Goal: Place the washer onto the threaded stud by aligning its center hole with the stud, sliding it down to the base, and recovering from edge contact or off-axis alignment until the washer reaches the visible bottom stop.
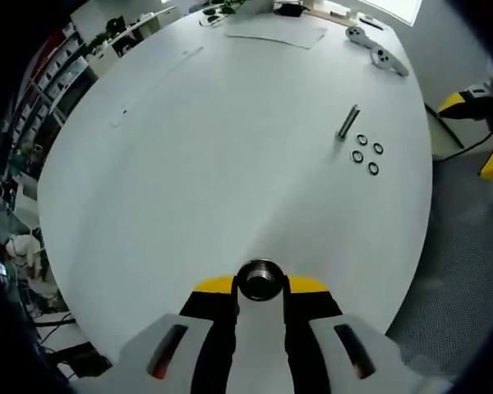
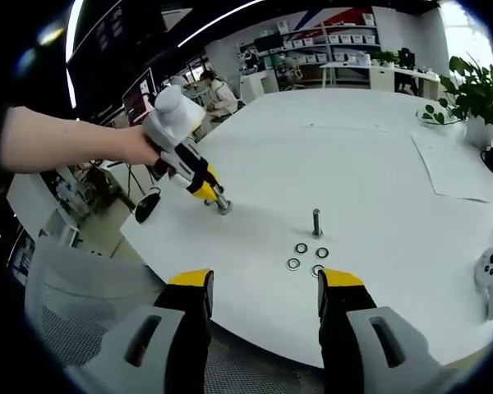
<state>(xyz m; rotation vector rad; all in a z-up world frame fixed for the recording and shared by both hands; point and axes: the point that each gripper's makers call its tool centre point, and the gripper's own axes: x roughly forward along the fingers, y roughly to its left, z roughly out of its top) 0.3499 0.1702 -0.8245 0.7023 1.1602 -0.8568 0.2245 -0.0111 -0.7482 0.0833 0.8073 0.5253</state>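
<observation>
The threaded stud (image 2: 317, 222) stands bare on the white counter (image 2: 378, 164), with four washers (image 2: 301, 248) lying loose just beside its base, so no placement has begun. The left tongs (image 1: 260, 283) clamp a round metal piece (image 1: 260, 279); the right tongs (image 2: 264, 291) hang apart, empty.

Bare white table (image 2: 370, 164) surrounds the upright stud (image 2: 317, 222); four washers (image 2: 301, 248) lie beside it.

- Left gripper view looks from low at one counter (image 1: 189, 164) edge across to the far edge
- Right gripper view hovers off another edge, facing inward
- Both share the stud (image 1: 347, 122) (image 2: 317, 222) and washers (image 1: 366, 153) (image 2: 307, 257)
</observation>
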